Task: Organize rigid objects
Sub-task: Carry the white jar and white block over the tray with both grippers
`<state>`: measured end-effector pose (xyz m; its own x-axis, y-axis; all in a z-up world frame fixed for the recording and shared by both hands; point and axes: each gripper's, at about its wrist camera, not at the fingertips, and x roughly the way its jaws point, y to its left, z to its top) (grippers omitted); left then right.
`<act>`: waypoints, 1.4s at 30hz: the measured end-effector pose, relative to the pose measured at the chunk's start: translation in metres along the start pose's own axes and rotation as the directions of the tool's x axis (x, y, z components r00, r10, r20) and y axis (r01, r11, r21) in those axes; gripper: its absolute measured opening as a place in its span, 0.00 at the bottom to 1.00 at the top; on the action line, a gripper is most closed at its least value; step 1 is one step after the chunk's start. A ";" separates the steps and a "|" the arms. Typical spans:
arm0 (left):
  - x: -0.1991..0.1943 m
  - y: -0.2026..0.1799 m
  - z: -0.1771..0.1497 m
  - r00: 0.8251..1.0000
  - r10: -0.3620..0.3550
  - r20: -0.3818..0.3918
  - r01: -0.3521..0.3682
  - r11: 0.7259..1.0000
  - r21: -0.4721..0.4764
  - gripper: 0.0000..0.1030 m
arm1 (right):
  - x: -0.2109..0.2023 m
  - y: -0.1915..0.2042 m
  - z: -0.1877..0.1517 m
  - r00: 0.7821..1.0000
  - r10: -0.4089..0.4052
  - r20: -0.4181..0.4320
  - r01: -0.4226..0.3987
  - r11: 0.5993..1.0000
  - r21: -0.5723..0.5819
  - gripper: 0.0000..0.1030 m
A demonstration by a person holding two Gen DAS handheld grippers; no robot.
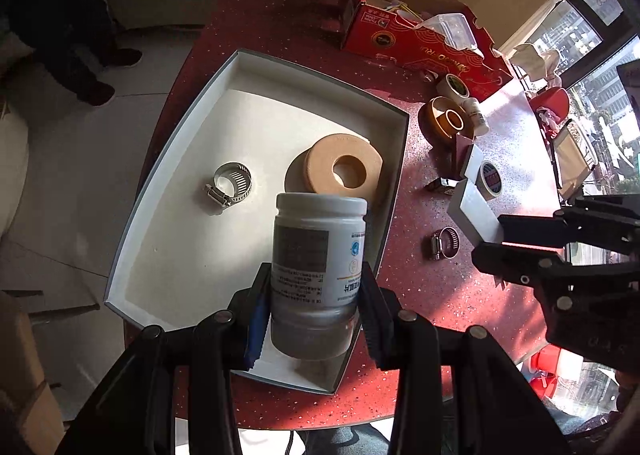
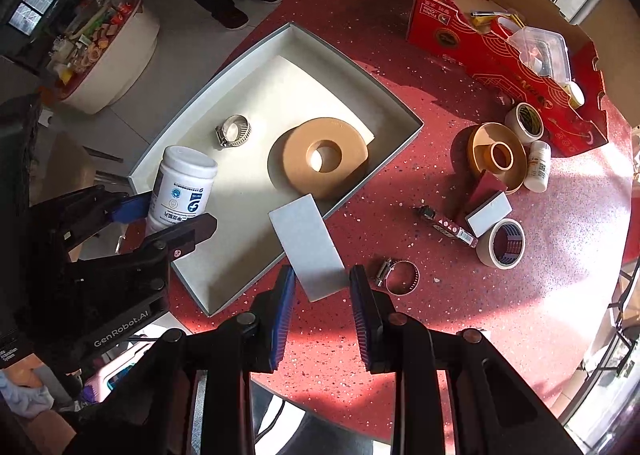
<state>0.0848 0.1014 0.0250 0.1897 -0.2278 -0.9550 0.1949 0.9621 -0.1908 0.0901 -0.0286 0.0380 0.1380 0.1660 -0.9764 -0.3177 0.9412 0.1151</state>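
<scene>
Left wrist view: left gripper (image 1: 316,311) jaws pinching white bottle (image 1: 318,251), blue-logo label showing; right gripper (image 2: 322,295) jaws clamping grey-white block (image 2: 308,251); "GenRobot.AI" showing.

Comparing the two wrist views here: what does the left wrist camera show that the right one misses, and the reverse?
Left wrist only: the bottle's dark underside.

Right wrist only: the white block's broad face, clamped in the right gripper, and the bottle's lid top.

Both: left gripper clamping the white bottle over the white tray, which holds a hose clamp and tan roll.
</scene>
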 end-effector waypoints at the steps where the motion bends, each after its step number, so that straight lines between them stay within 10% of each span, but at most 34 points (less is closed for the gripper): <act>1: 0.000 0.000 0.002 1.000 0.000 0.003 0.000 1.000 -0.004 0.42 | 0.000 0.001 0.002 1.000 0.001 0.001 -0.001 1.000 -0.004 0.29; 42: 0.027 0.037 0.035 0.991 0.125 -0.050 -0.131 0.982 -0.137 0.42 | 0.038 -0.011 0.077 0.997 0.077 -0.023 -0.076 0.997 0.029 0.29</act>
<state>0.1309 0.1258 -0.0003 0.1639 -0.0978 -0.9816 0.0348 0.9950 -0.0934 0.1712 -0.0099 0.0134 0.0916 0.2310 -0.9686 -0.3001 0.9339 0.1944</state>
